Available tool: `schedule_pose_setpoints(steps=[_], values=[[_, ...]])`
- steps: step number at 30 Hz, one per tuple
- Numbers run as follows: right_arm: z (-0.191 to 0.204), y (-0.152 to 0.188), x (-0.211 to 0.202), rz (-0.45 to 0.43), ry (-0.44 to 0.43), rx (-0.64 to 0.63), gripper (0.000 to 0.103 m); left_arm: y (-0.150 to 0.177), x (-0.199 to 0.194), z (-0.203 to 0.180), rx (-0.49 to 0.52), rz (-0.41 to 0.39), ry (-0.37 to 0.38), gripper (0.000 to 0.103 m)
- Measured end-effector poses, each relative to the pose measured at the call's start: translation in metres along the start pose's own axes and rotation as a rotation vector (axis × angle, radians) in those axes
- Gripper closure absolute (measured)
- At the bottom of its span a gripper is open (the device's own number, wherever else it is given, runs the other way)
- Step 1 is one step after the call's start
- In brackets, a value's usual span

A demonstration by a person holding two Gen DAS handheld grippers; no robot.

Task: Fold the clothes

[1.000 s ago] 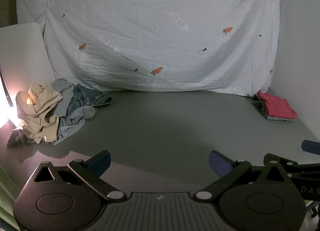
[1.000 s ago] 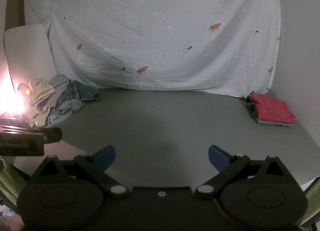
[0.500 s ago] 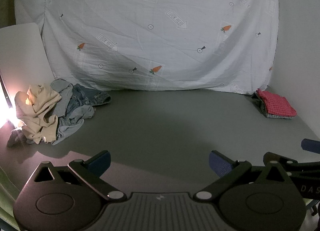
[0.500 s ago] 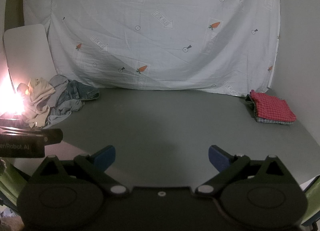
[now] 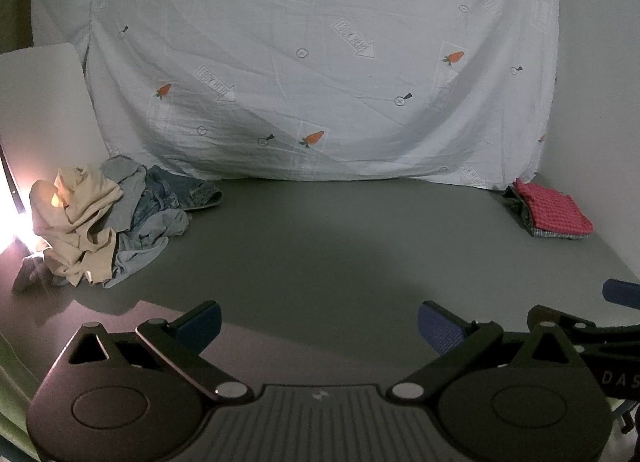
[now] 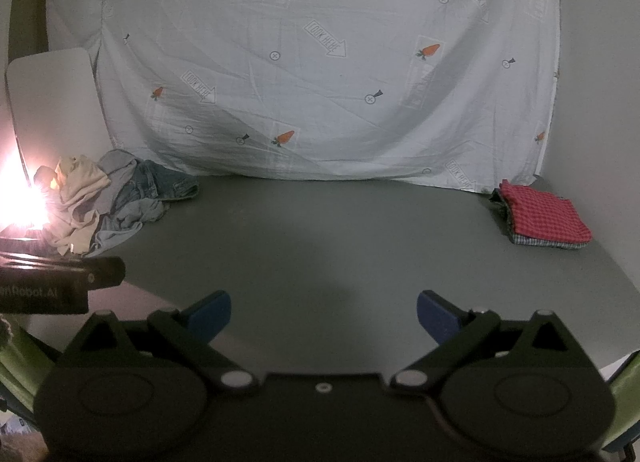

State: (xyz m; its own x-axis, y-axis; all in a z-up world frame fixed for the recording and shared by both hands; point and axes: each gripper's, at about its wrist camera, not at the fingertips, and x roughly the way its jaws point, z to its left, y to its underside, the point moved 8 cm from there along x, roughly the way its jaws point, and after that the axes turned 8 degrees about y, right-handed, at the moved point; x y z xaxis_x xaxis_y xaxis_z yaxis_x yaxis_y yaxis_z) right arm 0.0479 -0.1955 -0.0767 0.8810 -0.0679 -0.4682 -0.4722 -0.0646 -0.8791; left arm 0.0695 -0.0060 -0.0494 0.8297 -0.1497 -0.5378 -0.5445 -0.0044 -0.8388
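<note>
- Left gripper (image 5: 318,324): black frame, blue pads; jaws spread wide with nothing between them. It hangs over the near edge of the table, pointing toward the back wall.
- Right gripper (image 6: 323,312): same build; jaws likewise wide apart and empty, over the near edge, just beside the left one. One of its blue pads (image 5: 622,293) pokes into the left camera's view at the far right.
- Table (image 5: 340,229): grey, matte top; a broad soft shadow lies across the middle, ahead of both grippers.
- Pile of unfolded clothes (image 5: 108,217): heaped at the far left of the table, well away from both grippers. On top and to the left sits a cream garment (image 5: 80,213); against it lie crumpled blue denim pieces (image 5: 160,197), and a pale blue piece trails toward the near side.
- Folded stack (image 5: 550,209): at the far right corner of the table, near the wall. A red checked cloth lies on top; a darker checked item shows beneath at its edges.
- Hanging sheet (image 5: 320,61): pale, wrinkled, printed with carrots and "LOOK HERE" arrows; it covers the back wall down to the table's rear edge.
- White board (image 5: 40,101): upright, behind the pile at the left.
- Bright light (image 6: 16,197): glaring at the left edge, washing out the pile's outer side.
</note>
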Motion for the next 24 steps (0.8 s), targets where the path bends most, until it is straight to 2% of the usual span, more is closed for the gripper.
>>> schedule_pose_setpoints(steps=[15,20,22,24], values=[[-0.003,0.005,0.006,0.007,0.013,0.038,0.002,0.002,0.007,-0.001,0.015,0.030,0.022,0.000],[-0.012,0.009,0.011,0.003,0.028,0.102,0.002,0.006,0.024,-0.010,-0.003,0.075,0.095,0.000],[-0.016,0.011,0.013,0.001,0.034,0.129,0.001,0.003,0.037,-0.014,-0.046,0.095,0.150,0.000],[-0.037,0.007,0.016,-0.018,0.025,0.216,0.000,-0.001,0.052,-0.018,-0.093,0.114,0.206,0.000]])
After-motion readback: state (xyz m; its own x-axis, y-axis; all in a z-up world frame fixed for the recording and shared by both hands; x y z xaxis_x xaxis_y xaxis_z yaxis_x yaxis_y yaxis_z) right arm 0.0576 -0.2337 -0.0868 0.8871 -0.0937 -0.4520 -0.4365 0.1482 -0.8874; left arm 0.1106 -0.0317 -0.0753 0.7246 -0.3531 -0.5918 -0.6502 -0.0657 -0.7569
